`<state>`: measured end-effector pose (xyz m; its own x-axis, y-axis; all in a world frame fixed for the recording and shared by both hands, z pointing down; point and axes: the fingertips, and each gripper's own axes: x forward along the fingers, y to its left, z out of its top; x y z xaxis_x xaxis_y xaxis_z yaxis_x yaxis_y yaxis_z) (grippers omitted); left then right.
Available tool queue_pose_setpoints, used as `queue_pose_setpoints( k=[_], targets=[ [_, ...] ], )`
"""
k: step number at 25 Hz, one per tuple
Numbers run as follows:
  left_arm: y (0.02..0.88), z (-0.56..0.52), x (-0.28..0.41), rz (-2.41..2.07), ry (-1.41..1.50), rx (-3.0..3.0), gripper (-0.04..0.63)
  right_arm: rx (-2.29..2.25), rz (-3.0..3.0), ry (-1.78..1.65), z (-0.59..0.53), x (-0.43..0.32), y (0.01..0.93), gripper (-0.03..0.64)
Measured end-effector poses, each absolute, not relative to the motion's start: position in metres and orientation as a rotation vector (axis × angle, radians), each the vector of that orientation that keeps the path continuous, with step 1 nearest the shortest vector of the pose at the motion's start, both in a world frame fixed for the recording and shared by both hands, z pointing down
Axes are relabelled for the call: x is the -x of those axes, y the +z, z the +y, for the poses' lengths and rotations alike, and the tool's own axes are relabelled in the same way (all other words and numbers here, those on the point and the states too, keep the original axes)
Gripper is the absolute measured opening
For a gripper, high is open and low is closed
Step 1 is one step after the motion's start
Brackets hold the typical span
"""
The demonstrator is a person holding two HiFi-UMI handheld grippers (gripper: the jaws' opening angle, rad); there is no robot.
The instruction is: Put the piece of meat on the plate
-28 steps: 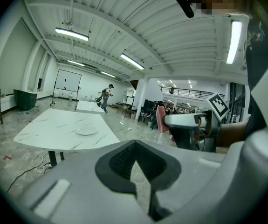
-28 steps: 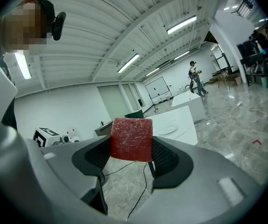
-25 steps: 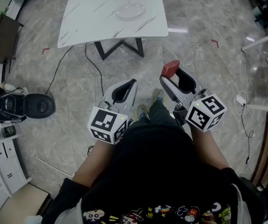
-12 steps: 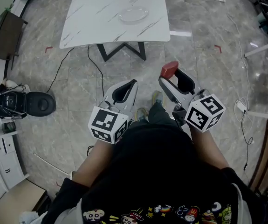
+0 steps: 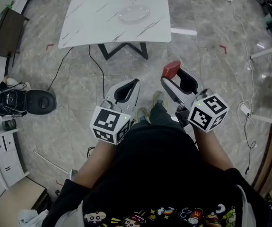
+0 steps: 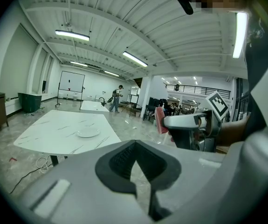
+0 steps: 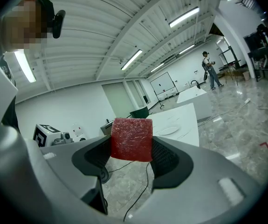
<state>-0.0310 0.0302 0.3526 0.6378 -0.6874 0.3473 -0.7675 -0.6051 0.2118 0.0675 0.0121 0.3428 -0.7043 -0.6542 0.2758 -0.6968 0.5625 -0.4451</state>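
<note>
Pinching a red square piece of meat (image 7: pixel 131 136), the right gripper (image 7: pixel 133 148) hovers beside the closed, empty left gripper (image 6: pixel 133 166).

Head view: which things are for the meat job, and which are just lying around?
For the job: piece of meat, held in the right claw; plate; white table.
Just lying about: black cable on the floor; red tape marks; white cabinet.
</note>
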Motion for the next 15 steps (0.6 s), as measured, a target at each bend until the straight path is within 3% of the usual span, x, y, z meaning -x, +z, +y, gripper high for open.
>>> queue_pose_setpoints(
  k=[15],
  targets=[
    [0.361, 0.002, 0.02, -1.159, 0.352, -2.483, 0.0, -1.147, -2.694, 0.858, -0.018, -0.075, 0.356, 0.298]
  ],
)
